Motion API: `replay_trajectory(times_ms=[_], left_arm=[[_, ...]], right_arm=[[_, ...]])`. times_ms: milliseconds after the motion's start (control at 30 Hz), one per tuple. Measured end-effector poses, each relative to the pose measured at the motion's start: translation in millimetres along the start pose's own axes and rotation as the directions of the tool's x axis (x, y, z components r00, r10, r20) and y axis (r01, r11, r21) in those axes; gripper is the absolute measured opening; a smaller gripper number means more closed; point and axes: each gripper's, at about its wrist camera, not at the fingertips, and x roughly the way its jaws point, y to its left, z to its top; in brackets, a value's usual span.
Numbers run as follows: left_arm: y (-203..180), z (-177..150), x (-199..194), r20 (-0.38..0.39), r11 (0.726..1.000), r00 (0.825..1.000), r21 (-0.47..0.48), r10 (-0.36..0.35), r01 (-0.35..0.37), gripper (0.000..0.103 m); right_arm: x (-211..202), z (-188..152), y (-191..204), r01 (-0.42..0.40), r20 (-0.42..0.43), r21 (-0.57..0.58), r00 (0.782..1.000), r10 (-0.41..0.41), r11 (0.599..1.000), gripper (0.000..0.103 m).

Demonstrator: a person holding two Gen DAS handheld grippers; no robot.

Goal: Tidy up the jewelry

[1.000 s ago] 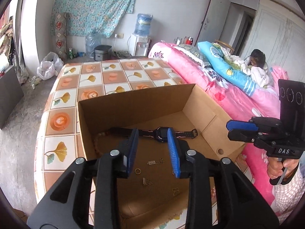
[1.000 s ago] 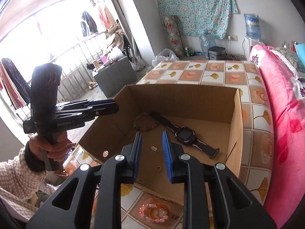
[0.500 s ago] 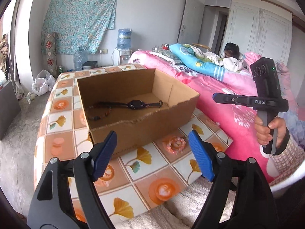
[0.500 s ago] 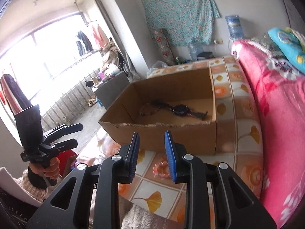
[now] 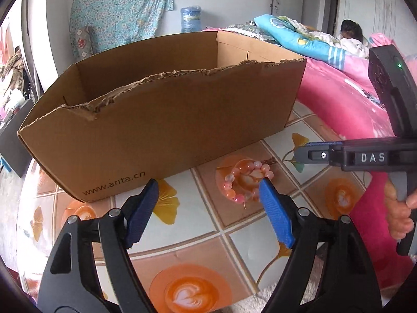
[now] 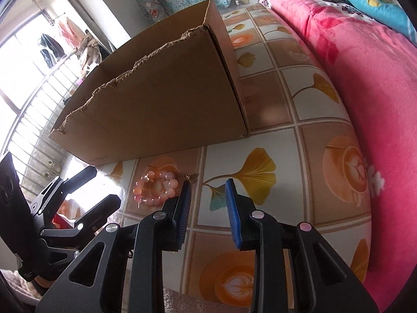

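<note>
A pink bead bracelet (image 5: 243, 182) (image 6: 156, 185) lies on the patterned table top, just in front of the cardboard box (image 5: 161, 130) (image 6: 161, 109). A small butterfly charm (image 6: 190, 177) (image 5: 268, 160) rests at the bracelet's right side. My left gripper (image 5: 208, 185) (image 6: 105, 185) is open wide and low over the table, its right fingertip at the bracelet's near edge. My right gripper (image 6: 207, 186) (image 5: 299, 154) stands to the right of the bracelet with a narrow gap and nothing between its pads. The box's inside is hidden behind its torn front wall.
A pink bed (image 6: 365, 78) runs along the table's right side, and a person (image 5: 349, 30) lies on it far back. The flowered table top (image 5: 198, 247) stretches toward me. A water bottle (image 5: 191, 18) and a hung cloth stand at the far wall.
Both grippers have dropped from above the box to the table in front of it. The left jaws have spread wide. The watch and trinkets inside the box are no longer visible.
</note>
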Motion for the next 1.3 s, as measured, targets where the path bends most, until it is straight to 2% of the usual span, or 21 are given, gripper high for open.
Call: replay_trajectory(times_ms=[100,200,267,533,733,1000,1067,1133,1300], left_arm=[[-5,3,11,0.003,0.998,0.998,-0.012,0.063,-0.063,0.075],[-5,4,23,-0.032,0.994,0.994,-0.04,0.102,-0.103,0.075],[-7,1,30,-0.059,0.991,0.989,-0.02,0.134,-0.136,0.075],[6,-5,29,-0.077,0.982,0.98,-0.041,0.181,-0.184,0.078],[27,-10,25,-0.103,0.969,0.972,-0.102,0.213,-0.224,0.08],[51,-12,22,-0.155,0.954,0.97,-0.208,0.188,-0.218,0.081],[52,-12,22,-0.157,0.953,0.97,-0.21,0.187,-0.218,0.081],[53,-12,22,-0.159,0.952,0.969,-0.214,0.189,-0.221,0.083],[51,-14,21,-0.163,0.951,0.969,-0.214,0.188,-0.221,0.084]], right_arm=[[3,-2,1,-0.017,-0.011,0.009,1.0,0.017,1.0,0.027],[5,-2,3,-0.024,-0.011,0.006,1.0,0.024,1.0,0.027],[5,-1,1,-0.025,-0.007,0.007,1.0,0.025,1.0,0.027],[-3,1,0,-0.034,0.013,0.004,0.999,0.034,0.999,0.027],[-3,1,4,-0.034,0.015,-0.008,0.999,0.035,0.999,0.027],[9,4,14,-0.037,-0.006,-0.031,0.999,0.036,0.999,0.027],[11,4,15,-0.035,-0.012,-0.034,0.999,0.034,0.999,0.028],[13,5,15,-0.033,-0.016,-0.03,0.999,0.033,0.999,0.034],[16,6,15,-0.036,-0.019,-0.024,0.999,0.035,0.999,0.036]])
